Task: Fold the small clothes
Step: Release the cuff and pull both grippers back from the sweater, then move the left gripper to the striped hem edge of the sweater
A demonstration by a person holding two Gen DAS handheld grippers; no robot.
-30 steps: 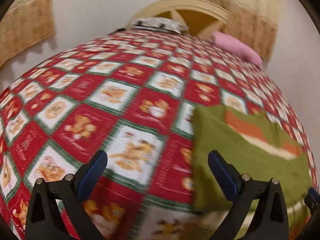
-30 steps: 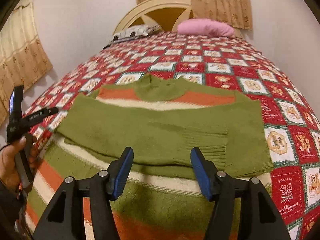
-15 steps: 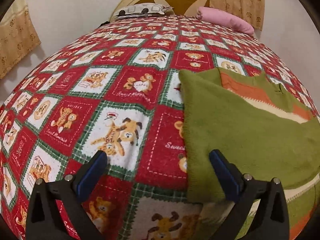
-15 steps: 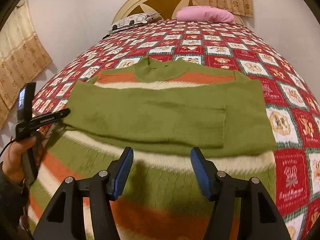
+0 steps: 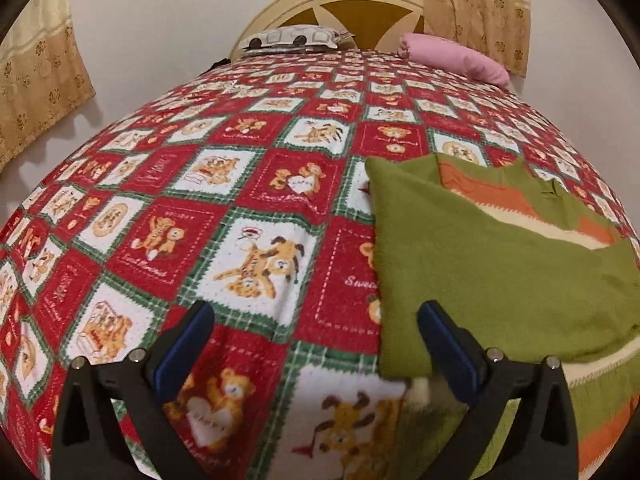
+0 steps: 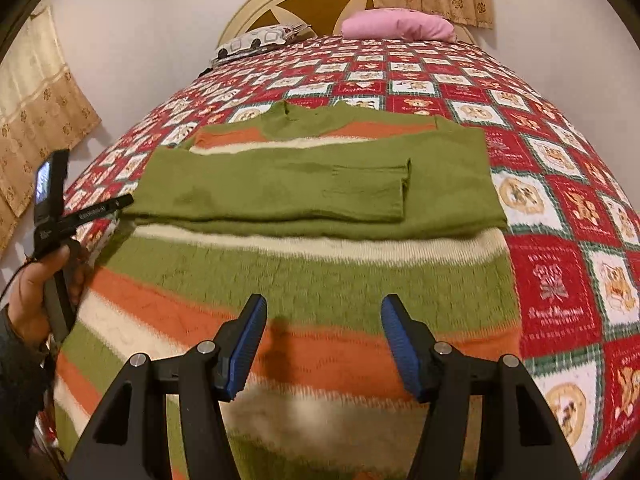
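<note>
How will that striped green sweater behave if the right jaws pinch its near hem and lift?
Probably floppy: the sweater is soft knit lying flat, so it should drape and sag from the pinch. The folded sleeves rest loose on top and may slide or unfold. On the bedspread, pushing would likely bunch it rather than slide it.

Bedspread (image 5: 248, 184) left of sweater (image 6: 320, 184) lies bare — pillows (image 6: 396, 26) far off.
</note>
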